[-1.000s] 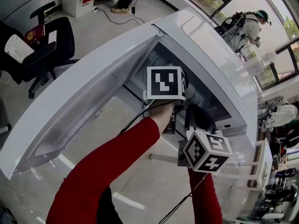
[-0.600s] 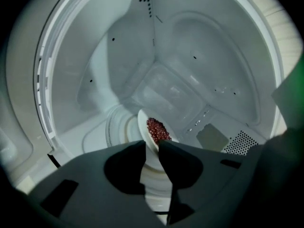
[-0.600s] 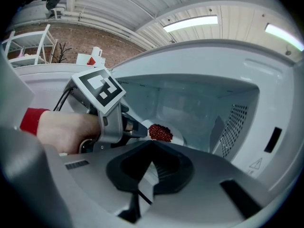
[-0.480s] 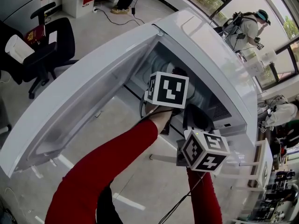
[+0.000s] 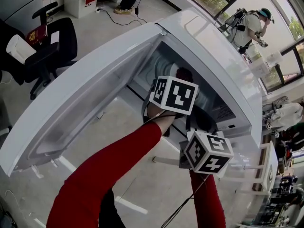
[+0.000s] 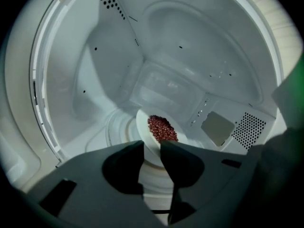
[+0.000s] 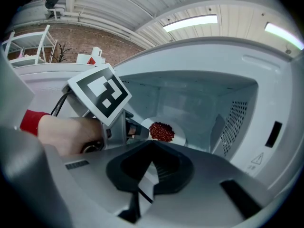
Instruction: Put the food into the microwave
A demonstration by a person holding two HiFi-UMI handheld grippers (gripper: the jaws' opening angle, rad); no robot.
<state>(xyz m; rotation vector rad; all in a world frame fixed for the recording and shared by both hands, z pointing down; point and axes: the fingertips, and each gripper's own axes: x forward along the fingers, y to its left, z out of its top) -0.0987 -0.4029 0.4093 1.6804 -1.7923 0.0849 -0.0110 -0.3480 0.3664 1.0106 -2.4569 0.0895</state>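
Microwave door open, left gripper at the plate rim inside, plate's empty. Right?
Not empty: the left gripper view shows red food heaped on the plate. The rest holds: door open, left gripper at the rim, jaws opening with the rim between them.

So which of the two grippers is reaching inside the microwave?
The left gripper: its jaws, now opening, straddle the rim of the white plate inside the microwave. The right gripper, jaws together and empty, is outside it.
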